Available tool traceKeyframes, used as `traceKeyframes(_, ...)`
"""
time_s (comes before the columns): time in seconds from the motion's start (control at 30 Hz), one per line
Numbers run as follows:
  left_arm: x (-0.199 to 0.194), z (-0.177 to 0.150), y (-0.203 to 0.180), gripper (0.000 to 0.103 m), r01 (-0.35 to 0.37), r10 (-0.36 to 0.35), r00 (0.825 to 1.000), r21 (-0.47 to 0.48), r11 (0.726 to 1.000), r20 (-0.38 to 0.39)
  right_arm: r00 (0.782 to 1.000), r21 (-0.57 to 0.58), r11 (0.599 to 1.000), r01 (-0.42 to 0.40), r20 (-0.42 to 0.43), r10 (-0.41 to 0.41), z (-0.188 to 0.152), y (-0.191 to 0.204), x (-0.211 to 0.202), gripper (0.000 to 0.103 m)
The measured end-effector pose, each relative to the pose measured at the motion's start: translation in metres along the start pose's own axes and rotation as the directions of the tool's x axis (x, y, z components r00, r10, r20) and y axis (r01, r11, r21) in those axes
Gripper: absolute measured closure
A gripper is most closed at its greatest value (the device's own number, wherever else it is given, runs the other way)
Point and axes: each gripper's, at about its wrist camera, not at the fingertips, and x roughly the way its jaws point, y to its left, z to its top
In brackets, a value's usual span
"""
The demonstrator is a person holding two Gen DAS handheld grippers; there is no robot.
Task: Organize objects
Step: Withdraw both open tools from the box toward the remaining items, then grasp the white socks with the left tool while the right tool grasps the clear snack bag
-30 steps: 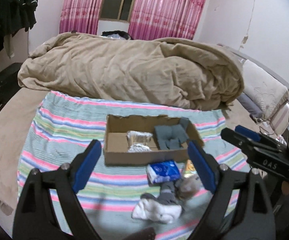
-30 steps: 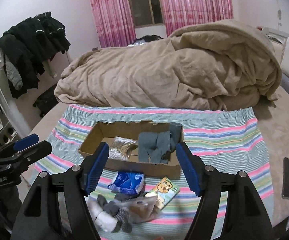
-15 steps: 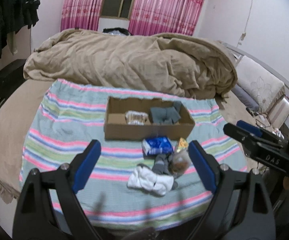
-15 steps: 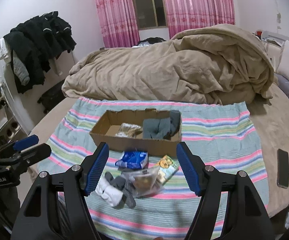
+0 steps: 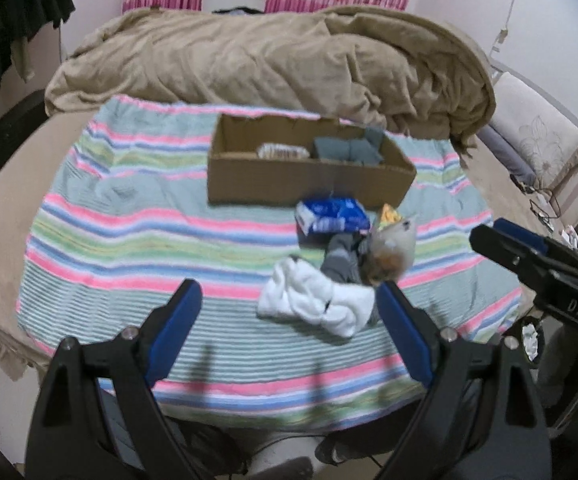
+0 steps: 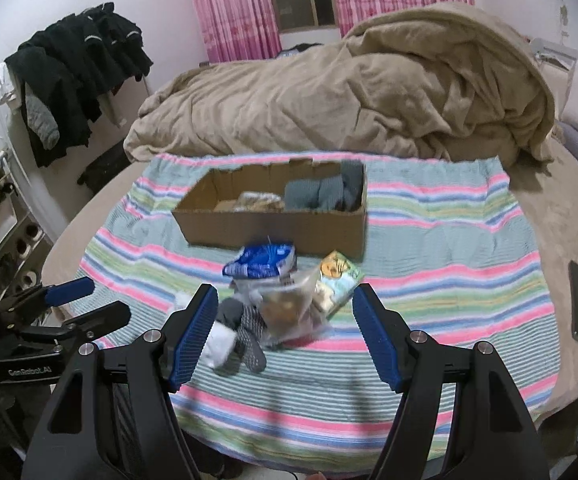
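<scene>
Setting: a bed (image 5: 5, 208) with a striped blanket (image 5: 129, 248) spread over it and a cardboard box (image 5: 309, 184) on the blanket.
Box contents: grey socks (image 5: 349, 150) and a clear packet (image 5: 283, 152) already lie inside.
Loose pile: just in front of the box lie a blue packet (image 5: 331, 220), a clear bag of snacks (image 6: 289, 308), a small green carton (image 6: 339, 284), white socks (image 5: 317, 304) and dark grey socks (image 5: 343, 260), partly overlapping.
Left gripper (image 5: 289, 328): jaws wide apart, nothing between them, hanging above the blanket near the white socks.
Right gripper (image 6: 285, 332): jaws apart, empty, lined up over the snack bag.
Step in hand: probably reaching for one loose item to put in the box.
Doing it well: pick the topmost piece, close on its middle so soft cloth or slippery film does not slide out, and avoid dragging its neighbours.
</scene>
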Motion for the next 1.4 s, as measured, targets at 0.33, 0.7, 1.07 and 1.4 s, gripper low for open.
traceKeyframes(0.33, 0.053, -0.019, -0.016, 0.013, 0.062, -0.062, 0.993, 0.004, 0.998, -0.099, 0.998, 0.015, 1.0, -0.008, -0.059, 0.009, -0.018, -0.012, 0.026, 0.03)
traceKeyframes(0.7, 0.094, -0.025, -0.008, 0.012, 0.079, -0.085, 0.985, -0.049, 0.996, -0.149, 0.996, 0.028, 0.999, -0.033, -0.087, 0.035, -0.027, -0.019, 0.057, 0.03)
traceKeyframes(1.07, 0.108, -0.023, -0.01, 0.013, 0.095, -0.095, 0.988, -0.007, 0.995, -0.123, 0.99, 0.028, 0.996, -0.083, -0.113, 0.086, -0.025, -0.021, 0.096, 0.03)
traceKeyframes(1.4, 0.095, -0.028, -0.004, 0.035, 0.125, -0.125, 0.987, -0.004, 0.992, -0.101, 0.989, -0.007, 0.997, -0.082, -0.122, 0.08, -0.026, -0.012, 0.104, 0.061)
